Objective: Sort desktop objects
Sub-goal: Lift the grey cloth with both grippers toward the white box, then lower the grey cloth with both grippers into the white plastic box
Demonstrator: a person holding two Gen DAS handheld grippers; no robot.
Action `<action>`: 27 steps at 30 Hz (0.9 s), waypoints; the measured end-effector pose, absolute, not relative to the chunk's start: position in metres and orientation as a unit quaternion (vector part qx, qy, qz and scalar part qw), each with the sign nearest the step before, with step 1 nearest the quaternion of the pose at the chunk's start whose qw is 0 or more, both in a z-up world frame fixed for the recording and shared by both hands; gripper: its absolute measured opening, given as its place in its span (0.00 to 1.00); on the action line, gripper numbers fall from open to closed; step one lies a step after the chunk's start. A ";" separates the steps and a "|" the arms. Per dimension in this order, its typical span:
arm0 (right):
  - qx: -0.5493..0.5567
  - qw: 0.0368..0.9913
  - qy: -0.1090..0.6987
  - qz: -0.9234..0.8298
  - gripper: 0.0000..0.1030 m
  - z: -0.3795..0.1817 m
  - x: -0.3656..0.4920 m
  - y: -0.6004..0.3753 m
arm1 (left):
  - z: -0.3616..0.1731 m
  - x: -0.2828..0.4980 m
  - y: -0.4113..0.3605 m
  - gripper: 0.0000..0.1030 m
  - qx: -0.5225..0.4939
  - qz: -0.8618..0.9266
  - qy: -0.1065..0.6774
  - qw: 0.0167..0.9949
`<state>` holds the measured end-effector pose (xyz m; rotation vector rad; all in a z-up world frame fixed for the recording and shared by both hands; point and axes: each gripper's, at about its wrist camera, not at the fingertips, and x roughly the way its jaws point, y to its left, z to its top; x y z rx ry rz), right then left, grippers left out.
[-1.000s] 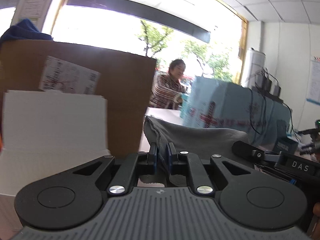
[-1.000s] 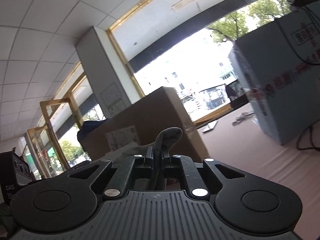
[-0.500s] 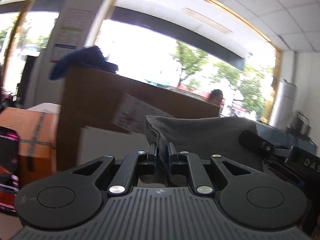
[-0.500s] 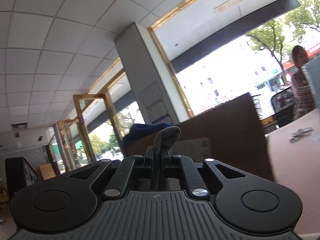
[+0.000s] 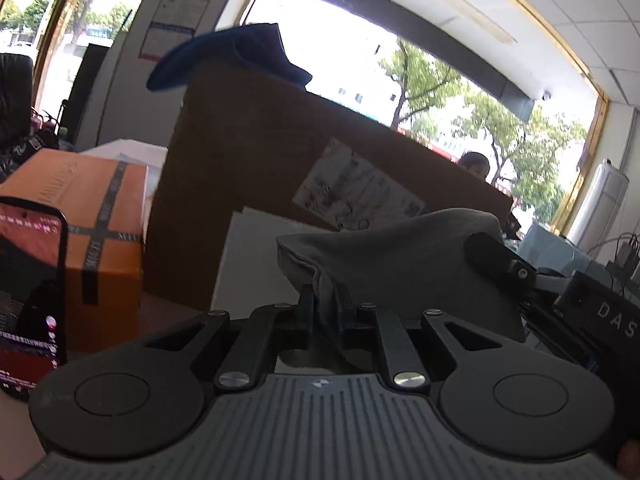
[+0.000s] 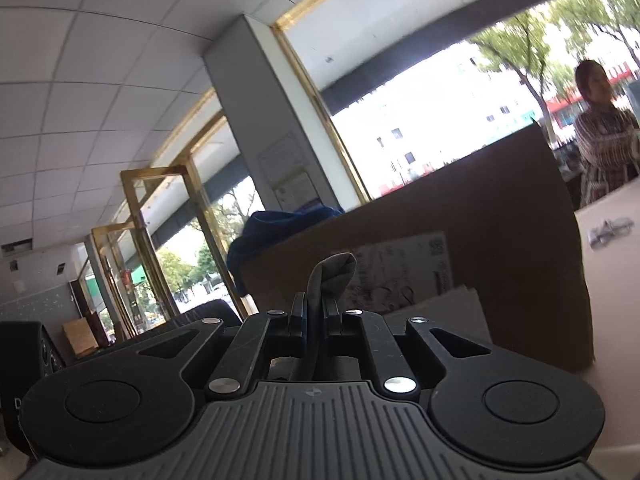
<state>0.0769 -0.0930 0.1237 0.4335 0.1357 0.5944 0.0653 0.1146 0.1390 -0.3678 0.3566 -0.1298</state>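
A grey cloth [image 5: 400,256] is stretched in the air between both grippers. My left gripper [image 5: 326,304] is shut on its left corner; the cloth spreads rightward to the other gripper's black finger [image 5: 500,260]. In the right wrist view my right gripper [image 6: 316,308] is shut on another edge of the grey cloth [image 6: 334,276], which sticks up between the fingers. Behind stands a tall brown cardboard box [image 5: 256,168] with a blue cloth [image 5: 236,56] draped over its top left corner. The same box [image 6: 480,240] and blue cloth [image 6: 276,228] appear in the right wrist view.
An orange taped box [image 5: 84,216] and a lit phone [image 5: 28,300] stand at the left. A white box [image 5: 256,256] leans against the brown box. A pink table surface [image 6: 612,280] lies to the right, with a person [image 6: 600,140] beyond it near the windows.
Both grippers have swung to the left with the grey cloth still held; the orange box and phone have come into the left wrist view, and the blue-white carton has left it.
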 end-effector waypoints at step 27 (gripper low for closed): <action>0.157 0.930 0.268 0.197 0.07 0.099 0.102 -0.088 | 0.105 0.099 0.096 0.09 -0.149 -0.090 0.342 0.924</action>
